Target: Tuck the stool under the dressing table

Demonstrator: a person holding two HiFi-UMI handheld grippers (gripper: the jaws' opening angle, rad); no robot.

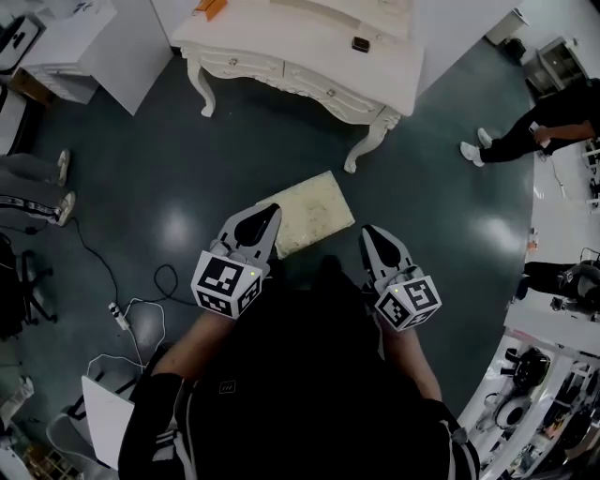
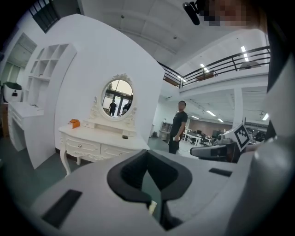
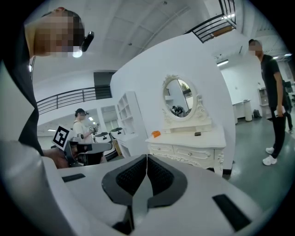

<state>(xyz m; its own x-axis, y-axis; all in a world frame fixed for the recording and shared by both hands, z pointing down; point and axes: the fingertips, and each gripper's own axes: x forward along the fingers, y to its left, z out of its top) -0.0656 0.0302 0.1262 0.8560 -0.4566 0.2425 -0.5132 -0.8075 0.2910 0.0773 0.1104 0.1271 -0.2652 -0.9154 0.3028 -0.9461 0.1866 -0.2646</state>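
The white dressing table [image 1: 309, 56] with curved legs stands at the top of the head view. The stool [image 1: 314, 211], with a cream cushion, sits on the dark floor in front of it, apart from the table. My left gripper [image 1: 273, 212] is shut and empty, its tip over the stool's near left edge. My right gripper [image 1: 367, 232] is also shut and empty, just right of the stool. The left gripper view shows my left gripper [image 2: 147, 154] aimed towards the table [image 2: 99, 140] and its oval mirror [image 2: 117, 97]. My right gripper [image 3: 146, 159] faces the table [image 3: 193, 143] too.
A person [image 1: 534, 131] stands at the right; another person's feet [image 1: 42, 192] are at the left. Cables and a power strip [image 1: 131, 309] lie on the floor at lower left. A white cabinet [image 1: 103, 47] stands left of the table. A small orange box [image 1: 211, 7] sits on the tabletop.
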